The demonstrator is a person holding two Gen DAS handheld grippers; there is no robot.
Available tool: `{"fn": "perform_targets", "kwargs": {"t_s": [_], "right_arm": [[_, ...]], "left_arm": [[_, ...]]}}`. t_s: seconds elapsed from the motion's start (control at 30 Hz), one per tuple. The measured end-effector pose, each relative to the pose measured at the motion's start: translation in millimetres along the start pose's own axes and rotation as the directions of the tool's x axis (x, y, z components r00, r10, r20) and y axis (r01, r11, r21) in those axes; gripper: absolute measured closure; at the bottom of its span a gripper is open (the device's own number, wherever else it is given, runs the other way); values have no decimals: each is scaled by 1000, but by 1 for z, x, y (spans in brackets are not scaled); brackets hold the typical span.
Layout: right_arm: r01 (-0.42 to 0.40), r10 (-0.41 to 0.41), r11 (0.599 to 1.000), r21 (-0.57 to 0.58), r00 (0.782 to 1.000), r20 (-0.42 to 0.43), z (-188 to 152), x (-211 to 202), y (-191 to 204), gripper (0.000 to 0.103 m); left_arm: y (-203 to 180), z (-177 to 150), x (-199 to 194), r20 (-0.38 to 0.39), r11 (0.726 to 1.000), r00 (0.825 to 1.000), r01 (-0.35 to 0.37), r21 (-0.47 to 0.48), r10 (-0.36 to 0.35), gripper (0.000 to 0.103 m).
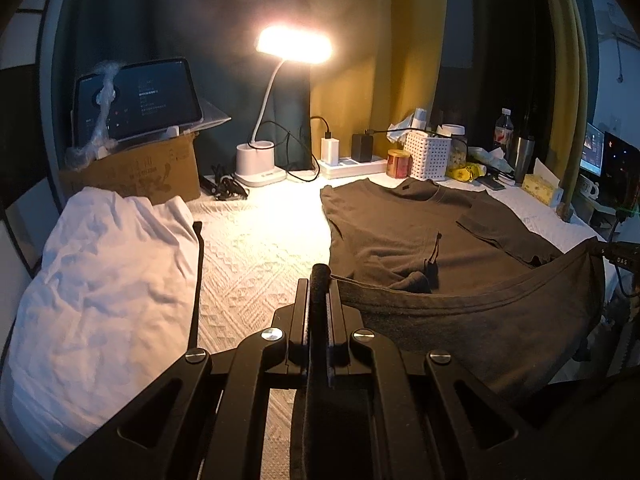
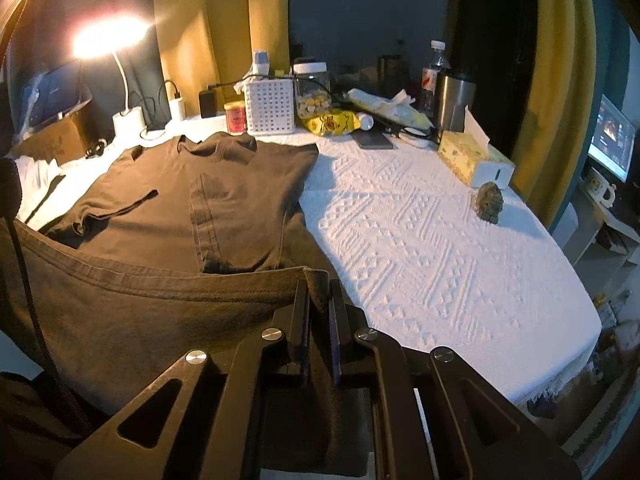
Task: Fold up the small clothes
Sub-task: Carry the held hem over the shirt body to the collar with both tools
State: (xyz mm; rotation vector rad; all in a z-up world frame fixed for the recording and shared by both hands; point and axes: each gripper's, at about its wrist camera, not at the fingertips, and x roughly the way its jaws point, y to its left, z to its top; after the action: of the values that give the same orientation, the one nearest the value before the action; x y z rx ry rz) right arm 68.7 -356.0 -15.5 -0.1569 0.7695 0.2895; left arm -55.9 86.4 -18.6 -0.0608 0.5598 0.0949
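Both claws are clamped shut on the near hem of the dark T-shirt [image 1: 400, 236]: left claw [image 1: 320, 280] at one corner, right claw [image 2: 318, 284] at the other. The far half lies flat on the white tabletop [image 2: 420, 232]. Mid-fold, I'd say; next, carry the hem evenly toward the collar.

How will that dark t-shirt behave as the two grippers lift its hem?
Probably floppy: the dark t-shirt hem sags between the left gripper and right gripper. Likely light, since thin pinches hold it. It may drag and wrinkle on the textured white cover.
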Motion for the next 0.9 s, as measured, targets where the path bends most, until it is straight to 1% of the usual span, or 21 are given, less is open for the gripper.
{"fn": "perform_targets", "kwargs": {"t_s": [0.37, 0.9], "right_arm": [[-24, 23, 999, 28, 999, 47, 22, -8, -7, 94], [-31, 28, 999, 36, 995, 93, 61, 1, -13, 94]], "left_arm": [[5, 18, 4, 30, 1000, 999, -11, 3, 10, 98], [13, 54, 20, 56, 1000, 998, -26, 5, 26, 98]]}}
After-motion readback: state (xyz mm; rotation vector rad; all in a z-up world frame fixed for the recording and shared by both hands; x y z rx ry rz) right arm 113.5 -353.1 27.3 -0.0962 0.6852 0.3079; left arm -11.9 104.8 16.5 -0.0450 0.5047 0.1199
